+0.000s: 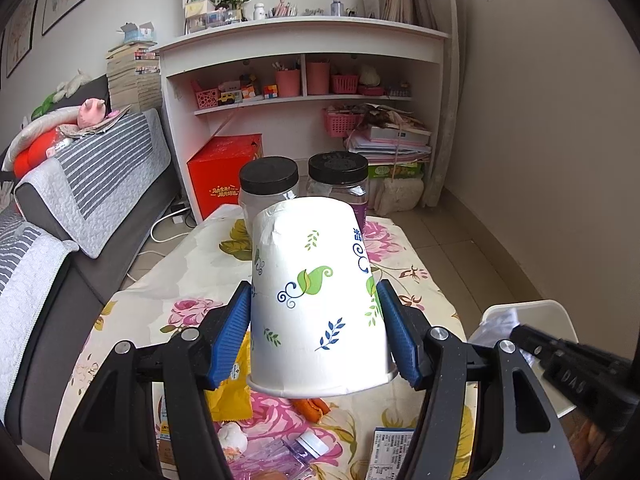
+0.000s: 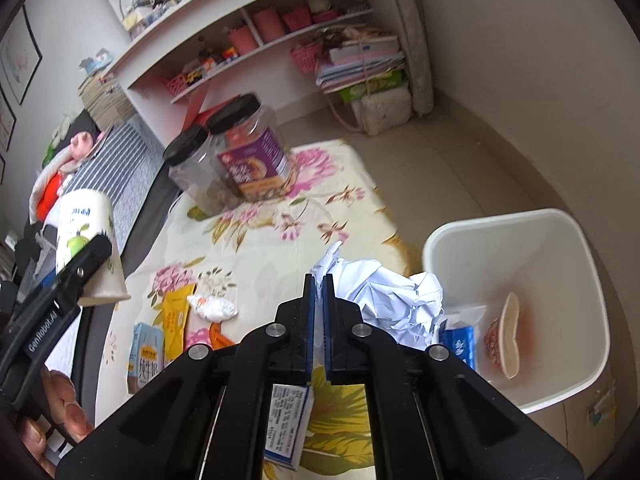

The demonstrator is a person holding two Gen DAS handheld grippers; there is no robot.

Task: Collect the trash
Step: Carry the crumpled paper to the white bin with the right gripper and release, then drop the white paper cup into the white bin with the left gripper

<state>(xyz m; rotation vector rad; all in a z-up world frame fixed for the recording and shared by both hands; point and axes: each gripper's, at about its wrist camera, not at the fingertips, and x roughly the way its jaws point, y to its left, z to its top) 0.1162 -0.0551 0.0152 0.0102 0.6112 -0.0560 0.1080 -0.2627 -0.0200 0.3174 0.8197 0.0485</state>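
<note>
My left gripper (image 1: 313, 287) is shut on an upside-down white paper cup (image 1: 316, 300) printed with green and blue leaves. It holds the cup above the flowered table; the same cup (image 2: 84, 228) shows at the left of the right wrist view. My right gripper (image 2: 318, 280) is shut on an edge of a crumpled white paper ball (image 2: 384, 300), which hangs above the table's right side next to the white bin (image 2: 560, 240). In the bin lie an instant noodle cup (image 2: 506, 340) and a blue packet (image 2: 460, 344).
On the flowered tablecloth (image 2: 256, 248) lie a yellow packet (image 2: 176, 320), a milk carton (image 2: 146, 356), a white tissue wad (image 2: 212, 306) and a small printed box (image 2: 288, 420). Two black-lidded jars (image 2: 248, 152) stand at the far end. A grey sofa (image 1: 100, 200) runs along the left.
</note>
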